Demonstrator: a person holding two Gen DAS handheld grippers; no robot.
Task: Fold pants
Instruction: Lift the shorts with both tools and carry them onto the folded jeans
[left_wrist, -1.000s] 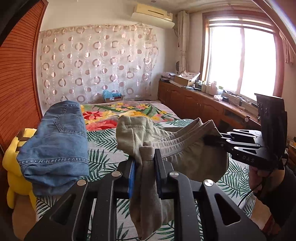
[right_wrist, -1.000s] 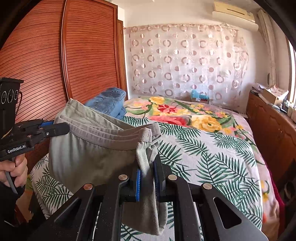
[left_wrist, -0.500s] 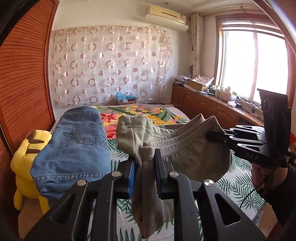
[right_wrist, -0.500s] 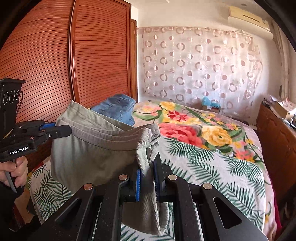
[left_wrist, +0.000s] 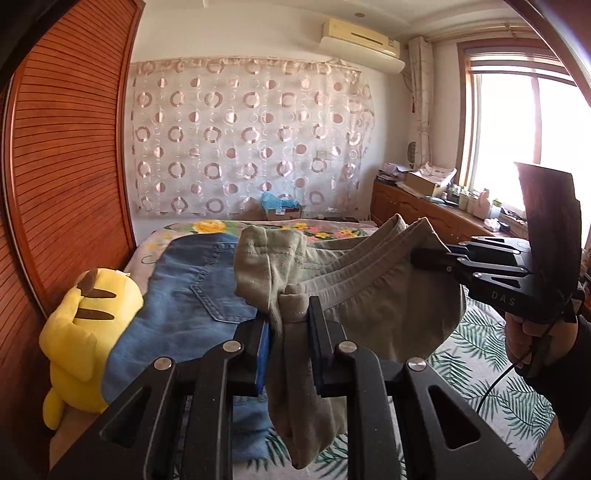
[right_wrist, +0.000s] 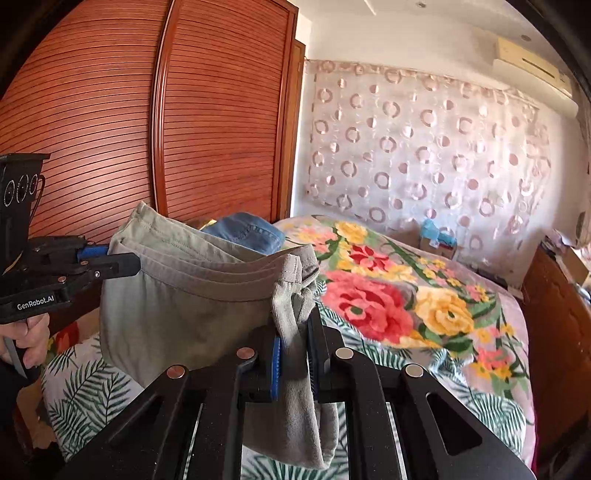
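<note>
A person stands at the foot of a bed (right_wrist: 424, 306) holding a black two-finger gripper in each hand, with a pair of grey-green pants (left_wrist: 369, 295) stretched between them in the air above the bedspread. The left gripper (left_wrist: 290, 325) is clamped on one bunched end of the pants, the fabric pinched between its blue-lined pads and hanging down below them in a loose fold. The right gripper (right_wrist: 295, 339) is likewise clamped on the other bunched end, cloth squeezed tight between its pads and drooping underneath. Between the two grips the pants sag in a shallow pouch, with several layered hemmed edges running along the top, which suggests they are already doubled over. In the left wrist view the right gripper appears at the right edge, its tip gripping the cloth, held by a hand (left_wrist: 532, 339) in a dark sleeve. The bedspread is printed with large red and yellow flowers and green palm fronds. A pair of blue jeans (left_wrist: 184, 295) lies on the left side of the bed, beside a yellow plush toy (left_wrist: 88, 325) next to a slatted wooden wardrobe (right_wrist: 147, 129). A sheer curtain with ring patterns (left_wrist: 243, 136) covers the far wall.
</note>
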